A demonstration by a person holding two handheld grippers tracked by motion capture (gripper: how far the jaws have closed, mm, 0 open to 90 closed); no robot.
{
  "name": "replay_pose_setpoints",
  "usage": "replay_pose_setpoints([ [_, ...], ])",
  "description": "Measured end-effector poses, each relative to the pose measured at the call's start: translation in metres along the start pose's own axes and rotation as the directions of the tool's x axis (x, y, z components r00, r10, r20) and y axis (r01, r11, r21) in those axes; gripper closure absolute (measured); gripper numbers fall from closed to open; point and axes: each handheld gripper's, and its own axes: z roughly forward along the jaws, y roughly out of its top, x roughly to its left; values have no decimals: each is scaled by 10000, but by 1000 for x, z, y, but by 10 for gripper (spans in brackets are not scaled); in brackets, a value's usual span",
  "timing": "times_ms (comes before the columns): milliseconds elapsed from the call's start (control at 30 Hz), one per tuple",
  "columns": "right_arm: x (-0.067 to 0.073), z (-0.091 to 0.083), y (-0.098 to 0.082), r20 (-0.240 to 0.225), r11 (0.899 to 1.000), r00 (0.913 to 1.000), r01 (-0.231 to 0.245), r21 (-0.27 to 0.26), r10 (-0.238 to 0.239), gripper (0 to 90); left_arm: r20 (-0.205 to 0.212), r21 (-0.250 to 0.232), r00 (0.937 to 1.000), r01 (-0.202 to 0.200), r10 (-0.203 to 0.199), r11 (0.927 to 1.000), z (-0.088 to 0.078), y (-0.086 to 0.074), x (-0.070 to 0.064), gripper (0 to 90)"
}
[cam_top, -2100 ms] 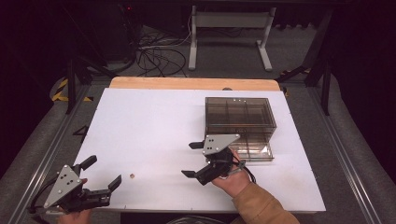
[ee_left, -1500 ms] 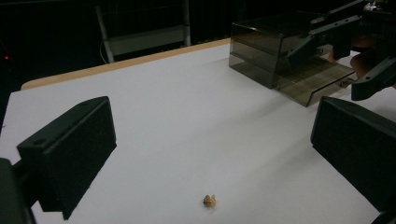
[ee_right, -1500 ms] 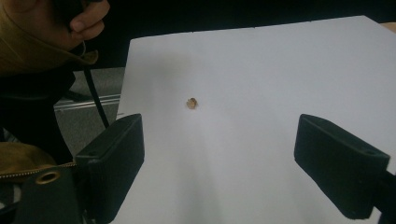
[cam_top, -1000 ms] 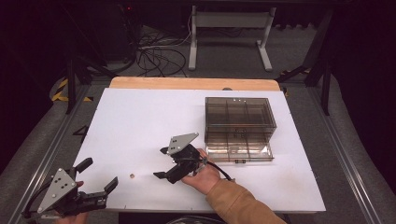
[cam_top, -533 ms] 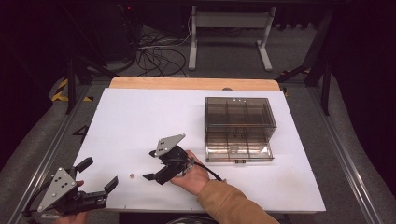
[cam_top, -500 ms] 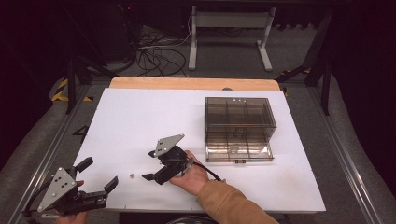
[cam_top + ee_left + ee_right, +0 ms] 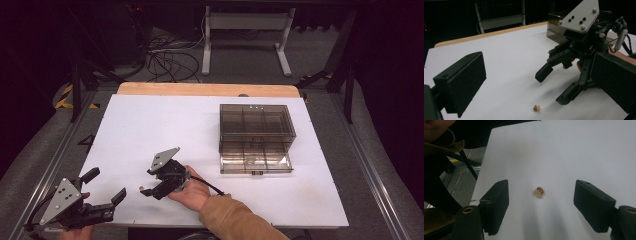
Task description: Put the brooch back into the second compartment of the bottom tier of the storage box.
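I am bringing the right gripper [image 7: 150, 184] down over the tiny amber bead-like piece [image 7: 539, 192], which is lying on the white table sheet [image 7: 165, 125] in the lower left of the high view. The jaws are standing apart and have just been closing, with the piece between them but not touched. The piece is small and round-looking, so I am thinking it may roll or flick away if one pad [image 7: 496, 205] is arriving first. The left gripper [image 7: 102, 192] is waiting open at the lower left; the smoky plastic compartment box [image 7: 256, 136] is standing well apart
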Motion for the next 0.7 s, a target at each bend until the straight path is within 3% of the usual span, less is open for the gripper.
replay_pose_setpoints([
  [300, 2, 19, 3, 281, 9991, 9994, 172, 376, -183, 361, 4, 48, 10000, -8, 8, 10000, 1, 0, -1, 10],
  [700, 2, 26, 3, 253, 9983, 9995, 164, 560, -178, 440, 3, 34, 10000, 31, -31, 10000, 1, 0, 0, 10],
])
